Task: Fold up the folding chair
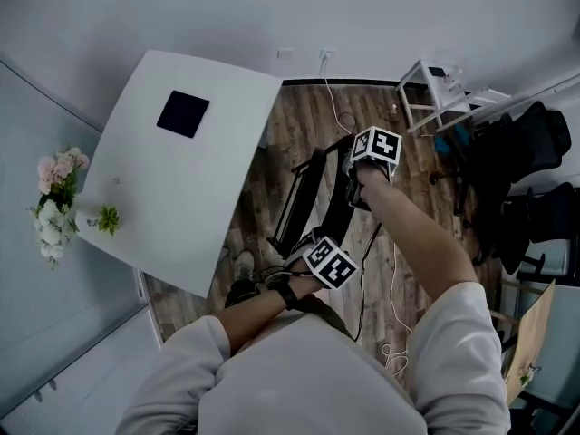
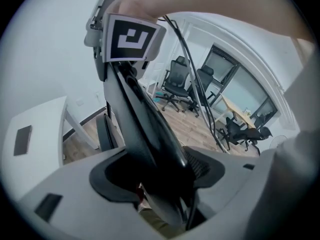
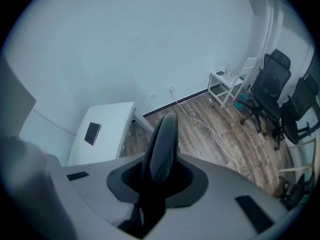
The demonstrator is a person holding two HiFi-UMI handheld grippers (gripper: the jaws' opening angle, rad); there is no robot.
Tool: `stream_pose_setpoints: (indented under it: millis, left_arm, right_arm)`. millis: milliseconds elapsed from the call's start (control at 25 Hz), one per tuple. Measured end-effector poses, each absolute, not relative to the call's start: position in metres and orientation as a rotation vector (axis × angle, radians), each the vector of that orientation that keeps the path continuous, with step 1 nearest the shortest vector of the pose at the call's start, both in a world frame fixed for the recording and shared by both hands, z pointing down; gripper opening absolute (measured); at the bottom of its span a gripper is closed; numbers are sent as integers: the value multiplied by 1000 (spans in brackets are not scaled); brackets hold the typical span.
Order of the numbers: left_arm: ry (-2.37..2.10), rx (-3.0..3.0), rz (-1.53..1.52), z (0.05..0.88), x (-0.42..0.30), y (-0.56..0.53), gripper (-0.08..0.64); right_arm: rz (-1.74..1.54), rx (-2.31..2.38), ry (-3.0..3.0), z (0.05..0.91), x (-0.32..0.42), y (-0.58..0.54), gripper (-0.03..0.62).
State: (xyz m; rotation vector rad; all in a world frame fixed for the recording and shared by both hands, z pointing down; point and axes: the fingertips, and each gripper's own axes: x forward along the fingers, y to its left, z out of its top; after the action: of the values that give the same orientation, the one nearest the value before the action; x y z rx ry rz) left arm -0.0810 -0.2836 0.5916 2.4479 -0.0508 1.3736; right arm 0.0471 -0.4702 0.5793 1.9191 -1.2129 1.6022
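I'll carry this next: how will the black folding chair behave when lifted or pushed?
The folding chair is probably stiff: its dark frame runs straight between the left gripper and right gripper. Folded nearly flat and narrow, it looks apt to tip sideways on the wood floor if released.

White table (image 1: 181, 198) just L of folding chair (image 1: 304, 188); bare floor (image 1: 412, 166) to its R, w/ office chairs (image 1: 535, 170) beyond.

Smooth folding chair (image 1: 304, 198), wood-grain plank floor (image 1: 299, 116)
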Motion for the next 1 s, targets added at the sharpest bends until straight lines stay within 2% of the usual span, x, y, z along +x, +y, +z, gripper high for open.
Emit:
stream_pose_setpoints:
  millis: [560, 1000]
  left_arm:
    - [-144, 2428, 1356, 598, -181, -384, 281]
    - [-130, 2403, 1300, 604, -212, -432, 275]
  right_arm:
    - [1607, 1877, -1256, 588, -57, -572, 86]
    - [1576, 1866, -1230, 602, -88, -620, 95]
